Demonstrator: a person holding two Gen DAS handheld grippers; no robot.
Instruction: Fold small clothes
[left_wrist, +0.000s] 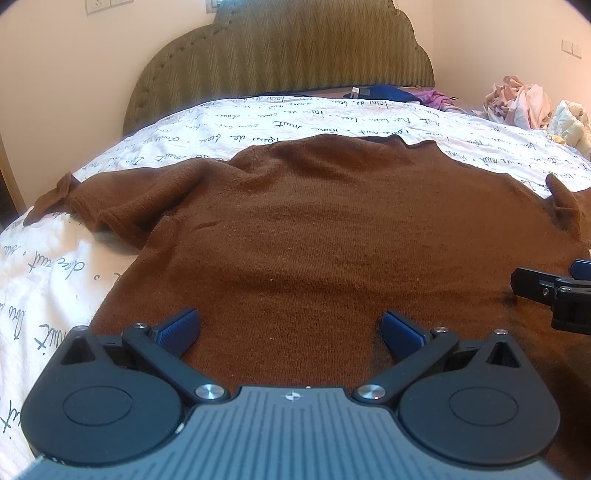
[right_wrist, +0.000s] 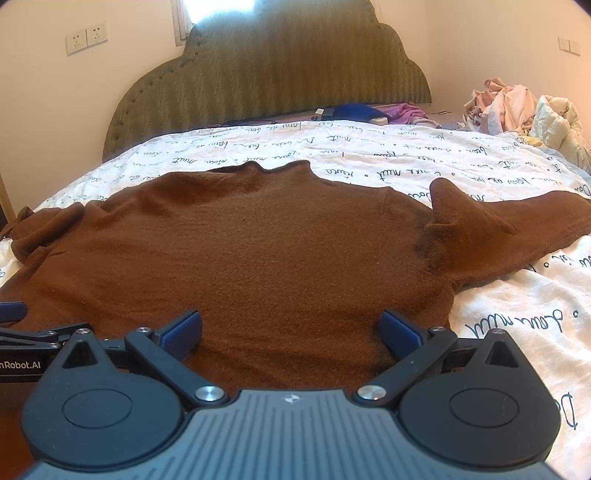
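A brown knit sweater lies spread flat on the bed, collar toward the headboard, sleeves out to each side; it also shows in the right wrist view. Its right sleeve is bunched with a raised fold. My left gripper is open and empty, low over the sweater's hem on the left part. My right gripper is open and empty over the hem on the right part. Each gripper shows at the edge of the other's view: the right one, the left one.
The bed has a white cover with script print and a green padded headboard. A pile of pale clothes sits at the bed's far right. Blue and purple items lie by the headboard.
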